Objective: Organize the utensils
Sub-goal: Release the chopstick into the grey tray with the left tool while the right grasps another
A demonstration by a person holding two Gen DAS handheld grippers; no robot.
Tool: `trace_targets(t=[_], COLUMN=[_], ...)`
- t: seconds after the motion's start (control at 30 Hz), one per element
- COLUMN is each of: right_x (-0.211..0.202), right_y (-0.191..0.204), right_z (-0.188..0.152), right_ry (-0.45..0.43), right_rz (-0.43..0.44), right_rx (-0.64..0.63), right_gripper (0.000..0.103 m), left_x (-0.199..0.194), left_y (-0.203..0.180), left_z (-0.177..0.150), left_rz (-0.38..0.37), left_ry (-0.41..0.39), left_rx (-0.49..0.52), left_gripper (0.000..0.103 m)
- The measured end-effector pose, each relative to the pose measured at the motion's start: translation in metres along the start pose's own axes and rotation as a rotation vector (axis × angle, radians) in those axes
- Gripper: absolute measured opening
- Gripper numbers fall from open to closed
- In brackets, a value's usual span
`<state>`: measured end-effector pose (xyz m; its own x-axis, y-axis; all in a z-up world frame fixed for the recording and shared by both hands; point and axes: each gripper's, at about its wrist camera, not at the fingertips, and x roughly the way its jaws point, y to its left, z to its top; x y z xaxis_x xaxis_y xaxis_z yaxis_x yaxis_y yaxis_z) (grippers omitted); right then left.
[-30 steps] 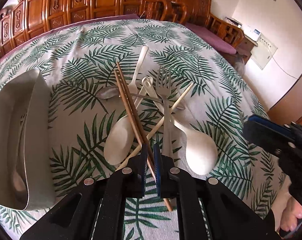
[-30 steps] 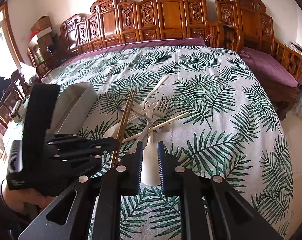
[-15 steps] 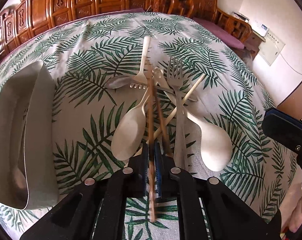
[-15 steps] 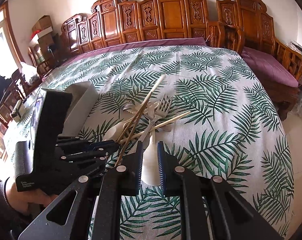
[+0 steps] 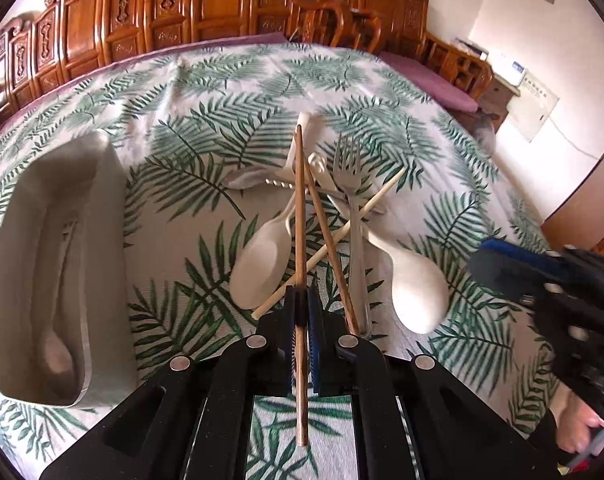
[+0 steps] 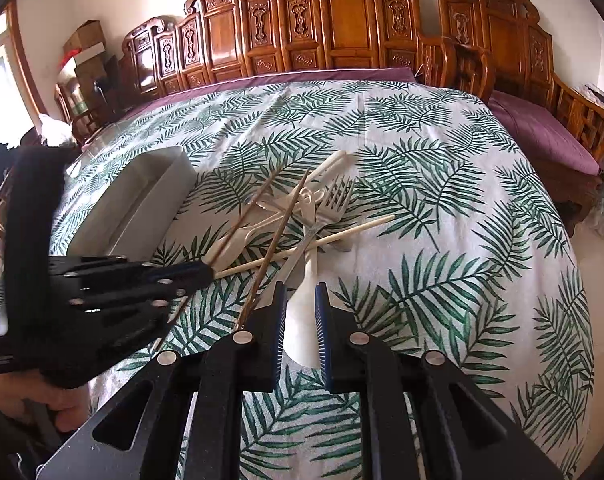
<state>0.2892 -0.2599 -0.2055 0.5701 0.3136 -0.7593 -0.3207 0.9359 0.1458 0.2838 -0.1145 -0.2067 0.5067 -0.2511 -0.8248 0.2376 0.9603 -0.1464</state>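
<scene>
My left gripper is shut on a brown chopstick, whose far end is lifted above the pile and points straight away from me. The pile on the palm-leaf cloth holds a second brown chopstick, a pale chopstick, two white spoons and a metal fork. In the right wrist view the left gripper holds that chopstick left of the pile. My right gripper hovers over a white spoon, open a little, with nothing between its fingers.
A grey oblong tray sits left of the pile with a spoon lying in it. Carved wooden chairs and purple cushions ring the far and right table edges. Bare cloth lies to the right of the pile.
The chopstick in my left gripper has swung from slanting left across the pile to pointing straight ahead, raised off the other utensils. The right gripper has stayed put.
</scene>
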Motion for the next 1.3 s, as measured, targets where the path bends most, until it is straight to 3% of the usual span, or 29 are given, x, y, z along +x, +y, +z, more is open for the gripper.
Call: trace_targets(t=[0.5,1.3], right_x=[0.070,0.121], right_y=[0.021,0.027], right_z=[0.027,0.050], right_ry=[0.044,0.166], right_rz=[0.010,-0.050], right_rx=[-0.017,-0.016], right_gripper=[0.016,0.016], left_x=[-0.050,-0.077], left_y=[0.019,0.045], left_z=[-0.004,-0.006], left_rz=[-0.022,-0.041], left_ry=[-0.079,-0.127], left_rx=[0.005,-0.031], left_gripper=[0.005,0.005])
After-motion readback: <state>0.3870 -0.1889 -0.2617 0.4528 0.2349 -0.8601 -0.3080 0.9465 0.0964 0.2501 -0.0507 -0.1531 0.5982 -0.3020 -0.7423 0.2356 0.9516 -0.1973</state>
